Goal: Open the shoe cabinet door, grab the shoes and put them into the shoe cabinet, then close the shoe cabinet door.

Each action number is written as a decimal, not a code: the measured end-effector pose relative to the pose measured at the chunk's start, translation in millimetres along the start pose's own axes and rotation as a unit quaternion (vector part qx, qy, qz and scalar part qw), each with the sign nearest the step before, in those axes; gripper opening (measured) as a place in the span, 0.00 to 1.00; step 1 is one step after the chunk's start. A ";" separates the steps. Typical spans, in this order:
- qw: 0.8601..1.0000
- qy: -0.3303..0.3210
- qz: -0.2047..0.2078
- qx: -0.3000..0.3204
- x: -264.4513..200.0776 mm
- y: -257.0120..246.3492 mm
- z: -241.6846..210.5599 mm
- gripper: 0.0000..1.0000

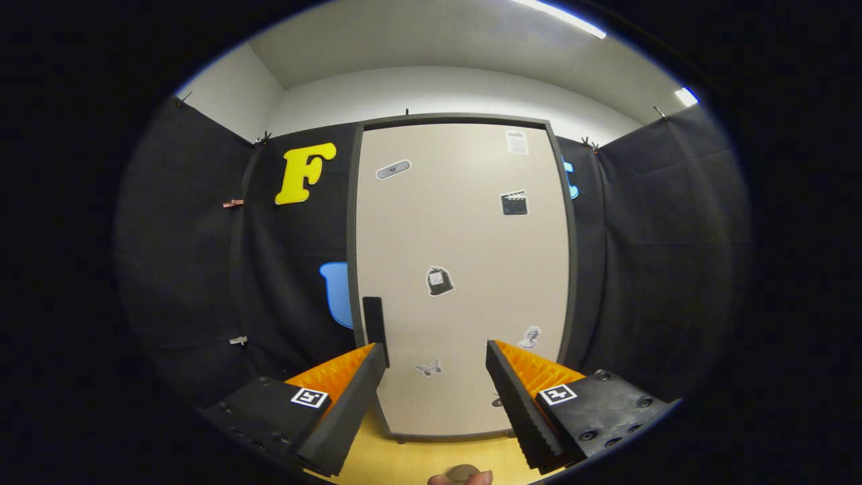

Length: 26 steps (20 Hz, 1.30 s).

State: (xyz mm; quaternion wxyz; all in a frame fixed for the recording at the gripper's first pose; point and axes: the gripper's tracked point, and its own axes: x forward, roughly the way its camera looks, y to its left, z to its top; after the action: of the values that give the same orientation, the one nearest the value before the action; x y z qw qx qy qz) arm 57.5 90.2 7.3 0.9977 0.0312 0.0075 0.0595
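I hold my claw (436,357) up facing the shoe cabinet (465,283), its two fingers spread wide with nothing between them but air. The cabinet stands straight ahead of me against the black cloth wall (667,256), and its pale door (471,229) is flat in its dark frame, so I judge it closed. That puts me at the very first step: the door has yet to be opened, and nothing has been stowed.

The landmark I steer by is the dark upright handle (374,320) on the door's left edge, low down on the panel. My left finger's tip sits just below and beside that handle as I see it, though I cannot tell how much gap lies between them in depth. The right finger points at the lower right part of the door, well away from the handle. Small stickers (439,280) dot the door to the right of the handle and above it.

The cabinet rests on a light wooden floor (417,458). Below the handle, at the near edge of the floor between my fingers, I see a small rounded thing (462,474), too little of it to say what it is. Shoes I cannot point to from here.

Next, I reckon I must swing left so the handle falls between my fingers, move in, close on it, and pull the door outward, presumably hinged on the right.
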 end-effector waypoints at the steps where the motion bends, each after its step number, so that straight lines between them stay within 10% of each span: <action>1: 1.000 -0.002 0.008 0.003 9.6 10.6 -0.8 0.97; 14: 1.000 0.016 0.006 -0.010 149.5 72.7 -65.2 0.96; 18: 0.999 0.024 -0.017 -0.012 168.8 69.2 -80.1 0.54; 26: 0.999 0.031 -0.022 -0.024 171.5 63.2 -92.0 0.23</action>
State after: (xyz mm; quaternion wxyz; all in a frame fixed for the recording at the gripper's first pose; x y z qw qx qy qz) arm 218.6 178.9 -82.5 0.9985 0.0052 0.0382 0.0388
